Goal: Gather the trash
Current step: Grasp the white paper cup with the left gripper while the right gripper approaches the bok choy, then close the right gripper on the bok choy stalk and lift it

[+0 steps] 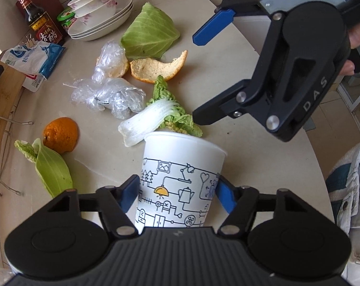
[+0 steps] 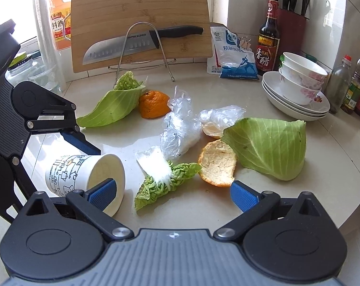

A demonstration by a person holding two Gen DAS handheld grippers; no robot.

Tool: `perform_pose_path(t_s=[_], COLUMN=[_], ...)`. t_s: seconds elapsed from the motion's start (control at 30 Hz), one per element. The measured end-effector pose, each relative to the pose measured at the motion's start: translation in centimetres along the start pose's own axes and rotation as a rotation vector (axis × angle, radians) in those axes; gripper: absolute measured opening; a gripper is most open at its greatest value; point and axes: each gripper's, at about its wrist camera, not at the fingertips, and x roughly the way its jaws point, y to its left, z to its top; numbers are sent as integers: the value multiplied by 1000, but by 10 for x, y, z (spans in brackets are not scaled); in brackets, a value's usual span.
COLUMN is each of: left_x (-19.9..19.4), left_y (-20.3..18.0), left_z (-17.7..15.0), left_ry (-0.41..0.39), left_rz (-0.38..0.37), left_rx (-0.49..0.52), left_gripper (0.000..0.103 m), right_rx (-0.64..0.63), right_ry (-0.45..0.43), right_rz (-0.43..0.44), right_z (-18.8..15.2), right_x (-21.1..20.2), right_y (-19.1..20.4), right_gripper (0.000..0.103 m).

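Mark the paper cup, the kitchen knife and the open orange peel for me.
paper cup (image 1: 180, 186), left wrist view, printed side wall.
kitchen knife (image 2: 118, 45), right wrist view, middle of the blade.
open orange peel (image 2: 217, 164), right wrist view, pale inner side.

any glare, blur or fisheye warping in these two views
Left wrist view: sharp, soft daylight, the counter edge bows strongly, corners dark. Right wrist view: window top left blows out behind the yellow bottle, the cutting board edges curve, faint sheen on the counter beside the paper cup.
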Motion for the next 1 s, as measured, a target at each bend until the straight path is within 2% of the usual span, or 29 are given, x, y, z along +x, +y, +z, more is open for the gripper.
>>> perform_pose_path(t_s=[0.17, 0.27, 0.53, 0.77, 0.9, 0.97, 1.0], left_x=[-10, -19, -36, -37, -38, -38, -37], left_y=[5, 12, 17, 22, 24, 26, 26], left_z=[-4, -9, -29, -33, -31, -30, -29], left_ry=[-32, -42, -71, -76, -87, -91, -91], left_rz=[10, 16, 66, 77, 74, 71, 69], left_rx=[-57, -135, -305, -358, -363, -366, -368], left_gripper=[64, 64, 64, 64, 64, 64, 64], right_rx=[-27, -56, -219, -308, -315, -315, -316], right_ry=[0, 4, 31, 94, 122, 121, 122], right_rz=[21, 46, 116, 148, 147, 156, 153], right_z=[4, 8, 22, 25, 23, 21, 20], right_x=[7, 12, 32, 56, 62, 60, 59], right_y=[0, 2, 13, 15, 12, 10, 10], right_gripper=[103, 100, 81, 70, 48, 45, 40])
